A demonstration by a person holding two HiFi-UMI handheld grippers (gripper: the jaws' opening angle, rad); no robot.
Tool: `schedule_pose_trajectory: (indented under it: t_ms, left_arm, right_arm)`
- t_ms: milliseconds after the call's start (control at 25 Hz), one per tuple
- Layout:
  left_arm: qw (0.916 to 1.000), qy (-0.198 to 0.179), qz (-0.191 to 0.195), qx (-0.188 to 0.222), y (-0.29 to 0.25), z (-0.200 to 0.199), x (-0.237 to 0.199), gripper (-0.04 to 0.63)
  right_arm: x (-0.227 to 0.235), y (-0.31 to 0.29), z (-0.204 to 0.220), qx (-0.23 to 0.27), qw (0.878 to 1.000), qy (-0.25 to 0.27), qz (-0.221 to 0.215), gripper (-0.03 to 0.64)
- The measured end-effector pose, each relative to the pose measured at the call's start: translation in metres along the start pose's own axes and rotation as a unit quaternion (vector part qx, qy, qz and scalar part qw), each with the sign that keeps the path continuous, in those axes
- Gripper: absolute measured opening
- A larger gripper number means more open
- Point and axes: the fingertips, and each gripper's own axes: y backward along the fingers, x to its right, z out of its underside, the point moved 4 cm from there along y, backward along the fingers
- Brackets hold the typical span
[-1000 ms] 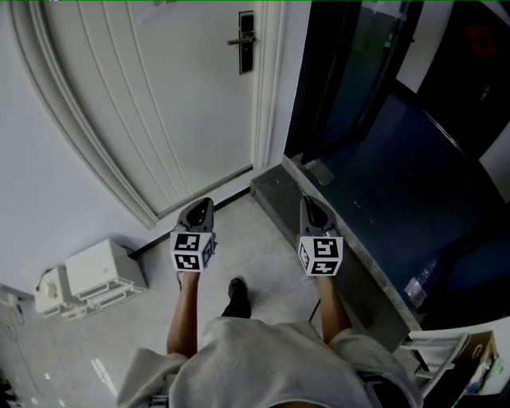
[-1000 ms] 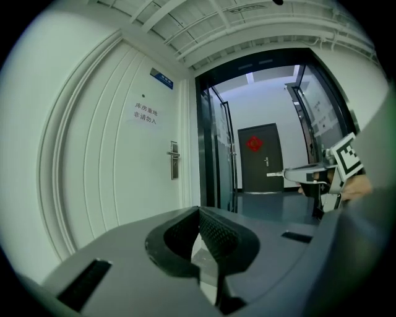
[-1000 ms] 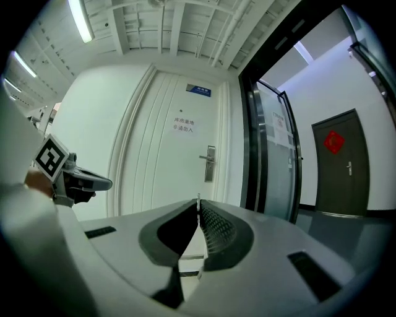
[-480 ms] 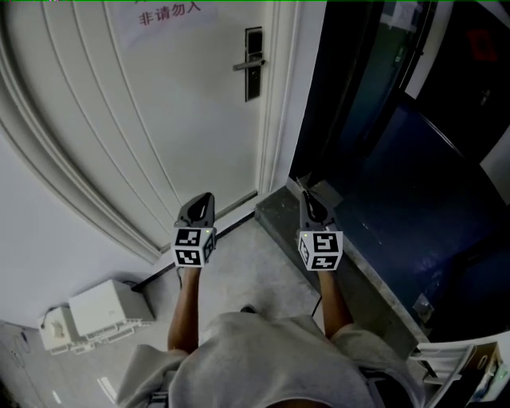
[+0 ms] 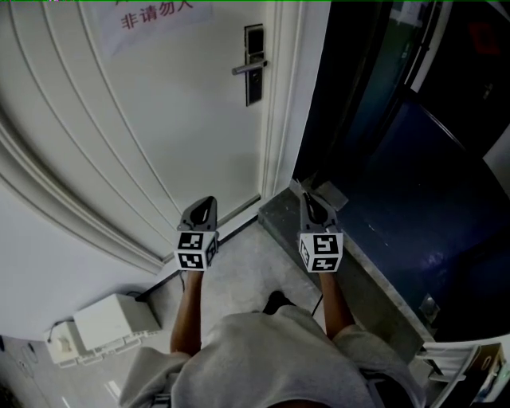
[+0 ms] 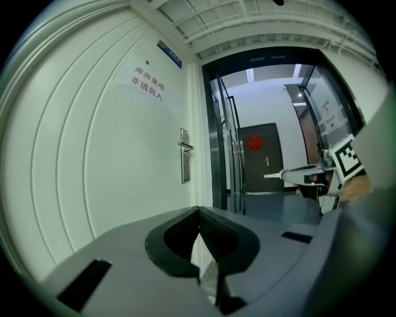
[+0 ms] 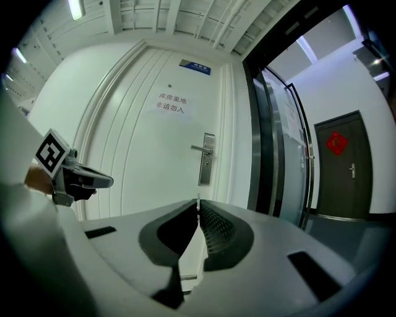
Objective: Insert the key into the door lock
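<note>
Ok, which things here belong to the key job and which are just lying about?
Job: door lock; right hand-held gripper, shut on a thin sliver, probably the key.
Lying about: white box on the floor; red-lettered notice; left hand-held gripper, shut, empty.

Your head camera is looking steeply down over the left tool (image 5: 207,201) and right tool (image 5: 306,199), catching the door lock (image 5: 254,64) high in frame, well ahead. Each tool camera is facing level along its own jaws toward that lock, well short of it. All three are sharing the lock.
</note>
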Motion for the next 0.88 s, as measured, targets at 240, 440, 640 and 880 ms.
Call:
schedule_pose_trajectory:
  t_ms: [240,440,640,880]
  left_arm:
    - [1.0000,0.001,0.004,-0.005,-0.022,0.008,-0.002,0.017]
    - [1.0000,0.000,0.001,-0.009,-0.064,0.011,-0.006,0.017]
    - [0.9999,0.004,-0.006,-0.014,-0.123,0.005,-0.009,0.017]
    - [0.9996,0.001,-0.024,-0.015,-0.199,-0.020,-0.024,0.017]
  right_arm:
    - [0.009,-0.017,0.013,-0.007,1.000,-0.005,0.003,0.029]
    - [0.029,-0.054,0.024,-0.005,1.000,-0.008,-0.007,0.029]
    - [0.061,-0.109,0.032,-0.008,1.000,-0.011,-0.020,0.029]
    - [0.101,-0.185,0.014,-0.003,0.999,-0.008,-0.045,0.029]
